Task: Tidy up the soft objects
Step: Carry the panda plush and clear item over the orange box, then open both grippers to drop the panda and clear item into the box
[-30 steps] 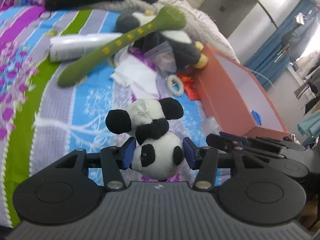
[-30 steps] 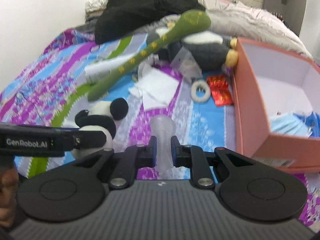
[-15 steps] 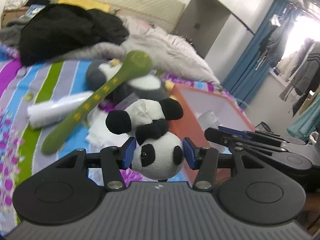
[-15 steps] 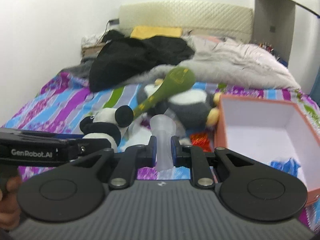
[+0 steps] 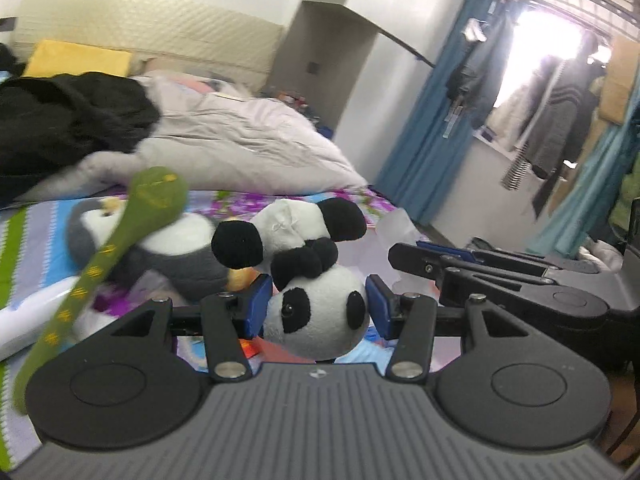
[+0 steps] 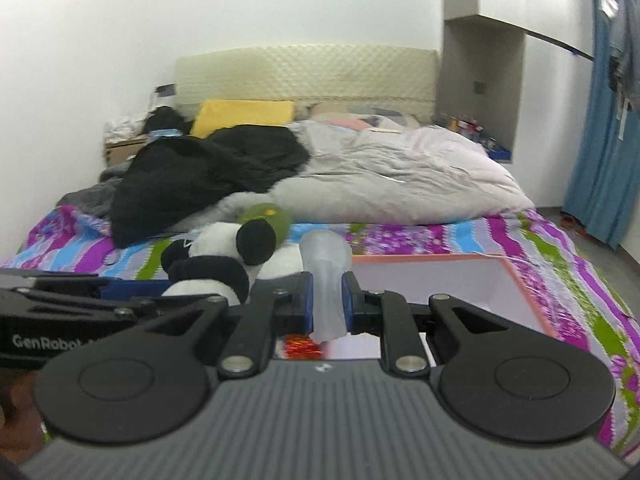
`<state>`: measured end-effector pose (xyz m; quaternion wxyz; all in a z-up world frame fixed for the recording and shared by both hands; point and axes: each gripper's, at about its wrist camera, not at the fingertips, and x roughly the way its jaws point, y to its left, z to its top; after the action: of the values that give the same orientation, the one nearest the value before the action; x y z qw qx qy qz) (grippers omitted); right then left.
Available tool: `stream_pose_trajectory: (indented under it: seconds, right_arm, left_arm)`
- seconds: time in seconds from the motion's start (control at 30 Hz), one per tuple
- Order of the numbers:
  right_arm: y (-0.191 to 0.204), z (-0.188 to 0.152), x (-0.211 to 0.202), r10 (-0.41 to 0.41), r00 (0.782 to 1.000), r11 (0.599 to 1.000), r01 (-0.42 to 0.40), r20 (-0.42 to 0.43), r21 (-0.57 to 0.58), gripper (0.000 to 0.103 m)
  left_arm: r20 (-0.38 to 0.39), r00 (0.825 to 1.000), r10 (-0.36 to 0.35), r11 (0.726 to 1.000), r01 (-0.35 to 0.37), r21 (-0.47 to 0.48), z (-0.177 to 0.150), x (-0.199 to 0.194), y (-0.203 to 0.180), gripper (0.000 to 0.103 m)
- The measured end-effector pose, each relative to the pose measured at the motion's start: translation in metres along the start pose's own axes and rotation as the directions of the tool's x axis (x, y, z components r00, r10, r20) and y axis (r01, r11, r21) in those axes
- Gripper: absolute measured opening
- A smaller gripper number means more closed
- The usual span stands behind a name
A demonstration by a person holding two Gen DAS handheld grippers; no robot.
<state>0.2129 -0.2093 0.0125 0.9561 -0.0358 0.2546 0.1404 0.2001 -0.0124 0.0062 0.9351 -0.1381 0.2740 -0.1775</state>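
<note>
L tongs (image 5: 318,307) are clenched on the panda plush (image 5: 316,316), blue pads pressing both sides of its head w/ the face turned toward the cam; its body and black limbs stick up and forward past the fingertips. Far left of these tongs, a long green plush snake (image 5: 100,260) runs diagonally, its head raised over a grey-and-white plush penguin (image 5: 176,248) that lies on the striped bedspread (image 5: 24,240) just ahead-left of the tongs. A white tube (image 5: 32,312) lies under the snake's body, lower left. Beyond, a black garment (image 5: 68,128) and a pale grey duvet (image 5: 240,148) are heaped toward the headboard.

R tongs (image 6: 327,304) sit just right of the L ones, level w/ them, and grip a translucent soft plastic piece (image 6: 326,272) that stands upright between the pads, its wider end up. Ahead-right of the R tongs, an orange-walled box (image 6: 524,280) w/ white inside rests on the bed, open side up. Something red and shiny (image 6: 300,346) shows below the R pads; can't tell what it is. Blue curtains (image 6: 608,140) hang far right.
</note>
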Motion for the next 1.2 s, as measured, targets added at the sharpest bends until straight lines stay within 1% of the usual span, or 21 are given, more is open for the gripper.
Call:
stream_pose_trajectory:
  seconds: [0.07, 0.13, 0.23, 0.33, 0.4, 0.5, 0.57, 0.6, 0.67, 0.77, 0.87, 0.9, 0.97, 1.1, 1.2]
  right_arm:
    - [-0.013, 0.000, 0.001, -0.034, 0.999, 0.999, 0.034, -0.018, 0.002, 0.018]
    - [-0.026, -0.003, 0.004, -0.051, 0.998, 0.999, 0.052, -0.044, 0.009, 0.018]
    - [-0.049, -0.009, 0.011, -0.067, 0.993, 0.997, 0.071, -0.097, 0.039, 0.018]
    - [-0.074, -0.021, 0.023, -0.061, 0.984, 0.992, 0.079, -0.168, 0.099, 0.018]
    - [-0.089, -0.032, 0.031, -0.066, 0.975, 0.988, 0.093, -0.211, 0.121, 0.018]
    - [-0.108, -0.050, 0.045, -0.081, 0.960, 0.984, 0.120, -0.269, 0.132, 0.018]
    - [-0.120, -0.060, 0.056, -0.080, 0.950, 0.983, 0.126, -0.300, 0.137, 0.018]
    - [-0.125, -0.065, 0.063, -0.082, 0.945, 0.982, 0.131, -0.317, 0.136, 0.018]
    - [-0.137, -0.077, 0.076, -0.084, 0.933, 0.979, 0.142, -0.351, 0.143, 0.018]
    - [-0.153, -0.092, 0.094, -0.062, 0.918, 0.975, 0.140, -0.391, 0.174, 0.019]
    - [-0.163, -0.105, 0.107, -0.058, 0.909, 0.971, 0.147, -0.412, 0.186, 0.020]
    - [-0.164, -0.108, 0.108, -0.063, 0.909, 0.973, 0.148, -0.412, 0.177, 0.023]
    - [-0.169, -0.112, 0.110, -0.054, 0.910, 0.974, 0.139, -0.411, 0.180, 0.024]
    - [-0.180, -0.117, 0.110, -0.026, 0.914, 0.963, 0.132, -0.405, 0.236, 0.031]
    - [-0.180, -0.115, 0.104, -0.027, 0.921, 0.964, 0.126, -0.389, 0.233, 0.031]
  left_arm:
    - [-0.010, 0.999, -0.037, 0.999, 0.037, 0.010, 0.005, 0.014, -0.010, 0.057]
    - [-0.034, 0.998, -0.058, 0.998, 0.059, 0.016, 0.009, 0.032, -0.021, 0.057]
    - [-0.083, 0.992, -0.094, 0.995, 0.096, 0.018, 0.015, 0.060, -0.032, 0.057]
    - [-0.129, 0.985, -0.111, 0.993, 0.116, 0.029, 0.016, 0.086, -0.042, 0.057]
    - [-0.163, 0.979, -0.124, 0.990, 0.132, 0.040, 0.015, 0.106, -0.049, 0.057]
    - [-0.206, 0.970, -0.130, 0.988, 0.145, 0.060, 0.010, 0.134, -0.059, 0.046]
    - [-0.243, 0.960, -0.137, 0.987, 0.154, 0.053, 0.006, 0.155, -0.062, 0.044]
    - [-0.258, 0.956, -0.140, 0.986, 0.158, 0.049, 0.003, 0.164, -0.061, 0.041]
    - [-0.293, 0.947, -0.129, 0.988, 0.149, 0.049, -0.005, 0.186, -0.061, 0.040]
    - [-0.343, 0.932, -0.116, 0.990, 0.135, 0.034, -0.018, 0.216, -0.056, 0.040]
    - [-0.384, 0.918, -0.097, 0.993, 0.117, 0.028, -0.031, 0.241, -0.050, 0.040]
    - [-0.395, 0.914, -0.093, 0.993, 0.113, 0.028, -0.034, 0.248, -0.049, 0.040]
    - [-0.409, 0.908, -0.086, 0.994, 0.105, 0.025, -0.039, 0.259, -0.045, 0.040]
    - [-0.423, 0.903, -0.075, 0.995, 0.096, 0.028, -0.044, 0.272, -0.042, 0.040]
    - [-0.430, 0.899, -0.079, 0.995, 0.099, 0.025, -0.044, 0.271, -0.045, 0.041]
